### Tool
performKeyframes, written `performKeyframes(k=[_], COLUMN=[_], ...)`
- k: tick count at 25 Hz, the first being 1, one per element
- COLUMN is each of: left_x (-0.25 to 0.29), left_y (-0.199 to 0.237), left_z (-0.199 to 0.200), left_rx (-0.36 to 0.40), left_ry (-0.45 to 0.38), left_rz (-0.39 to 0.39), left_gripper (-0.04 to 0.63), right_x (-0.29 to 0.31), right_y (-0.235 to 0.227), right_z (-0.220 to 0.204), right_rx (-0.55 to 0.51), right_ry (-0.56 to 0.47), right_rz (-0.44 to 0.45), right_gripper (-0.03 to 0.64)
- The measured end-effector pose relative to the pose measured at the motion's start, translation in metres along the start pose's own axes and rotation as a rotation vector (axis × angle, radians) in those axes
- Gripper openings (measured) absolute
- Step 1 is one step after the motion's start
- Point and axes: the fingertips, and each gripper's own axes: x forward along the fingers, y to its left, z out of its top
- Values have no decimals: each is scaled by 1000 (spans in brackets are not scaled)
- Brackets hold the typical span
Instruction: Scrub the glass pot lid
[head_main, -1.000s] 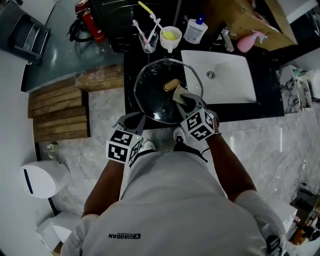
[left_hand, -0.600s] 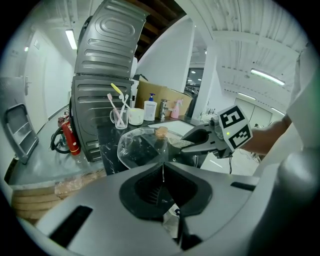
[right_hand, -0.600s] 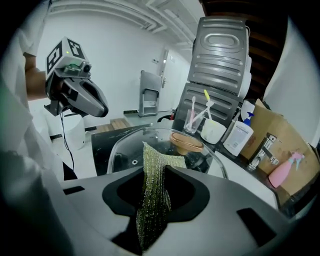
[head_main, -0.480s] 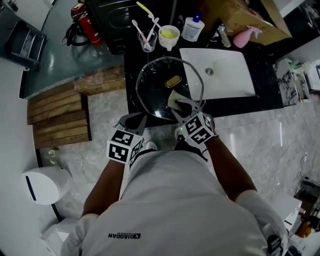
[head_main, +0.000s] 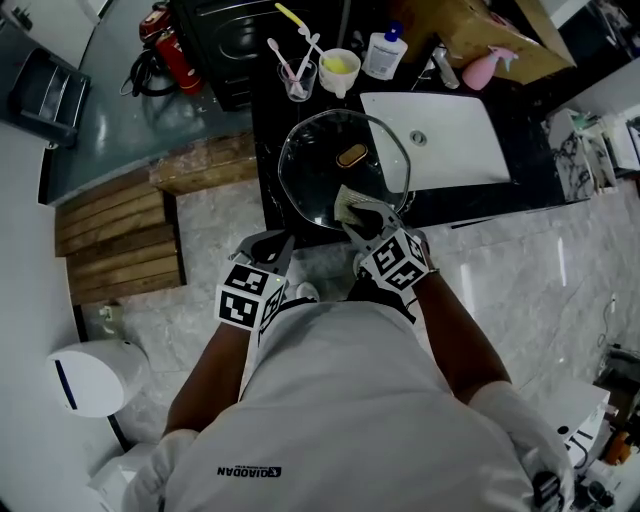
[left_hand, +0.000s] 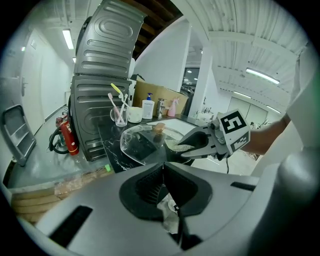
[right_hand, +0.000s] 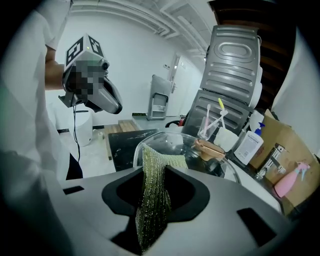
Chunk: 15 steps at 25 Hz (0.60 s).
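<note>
Between the clamped fingers of the right gripper (right_hand: 152, 167) hangs a strip of coarse, green woven scouring cloth (right_hand: 152, 200). Its far end lies on the domed glass pot lid (right_hand: 170, 142), close to the oval tan knob (right_hand: 210, 148). The left gripper (left_hand: 162, 165) has its fingers closed on the lid's thin near rim and holds the lid tilted over the black, veined counter (head_main: 263, 150). Behind the lid stand a clear tumbler (head_main: 295, 82) holding toothbrushes and a white cup (head_main: 340, 68) with something yellow in it. A white rectangular basin (head_main: 440, 140) sits in the counter to the right.
</note>
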Motion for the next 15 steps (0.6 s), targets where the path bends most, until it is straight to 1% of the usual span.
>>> performKeyframes(k=[7, 15], left_x=[-4, -7], left_y=[-12, -18], left_z=[-5, -5], left_rx=[25, 24], left_ry=[-3, -15], left_rz=[-42, -38], left_gripper=[18, 18], right_x=[-5, -13], right_y=[18, 36], right_z=[-6, -14], right_rx=[-46, -84], right_ry=[-6, -2], right_rz=[3, 31], right_gripper=[127, 129])
